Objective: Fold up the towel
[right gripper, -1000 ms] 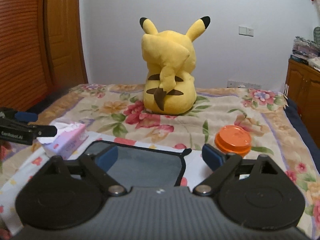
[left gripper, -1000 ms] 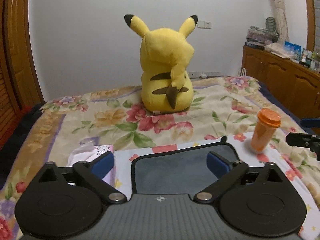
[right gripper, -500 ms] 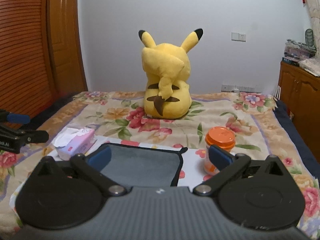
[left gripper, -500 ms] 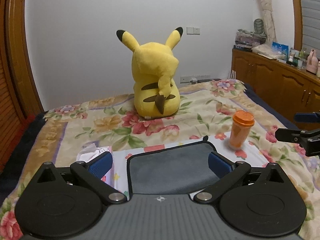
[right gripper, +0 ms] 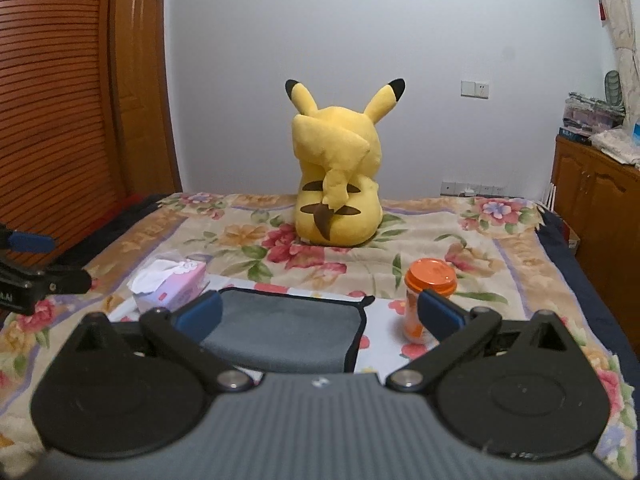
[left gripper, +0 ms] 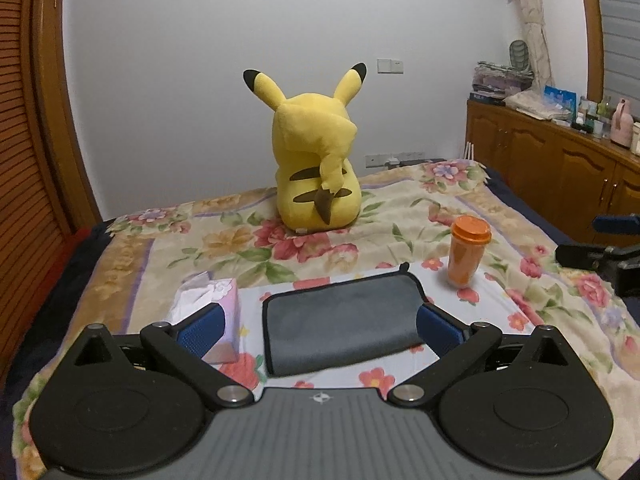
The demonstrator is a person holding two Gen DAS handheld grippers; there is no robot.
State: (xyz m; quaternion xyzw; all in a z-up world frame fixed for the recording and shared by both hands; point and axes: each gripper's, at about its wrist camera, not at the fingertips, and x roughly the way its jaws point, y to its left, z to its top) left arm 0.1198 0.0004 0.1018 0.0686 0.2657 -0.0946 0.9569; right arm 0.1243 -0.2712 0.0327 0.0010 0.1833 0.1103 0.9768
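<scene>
Blue-padded left claw (left gripper: 318, 326) & right claw (right gripper: 318, 312) both wide apart, empty, above grey towel (left gripper: 342, 316).

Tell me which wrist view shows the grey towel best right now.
Left wrist view: the grey towel lies almost whole between the open jaws, its near folded edge visible. In the right wrist view the left finger and gripper body hide the towel's near and left parts.
</scene>
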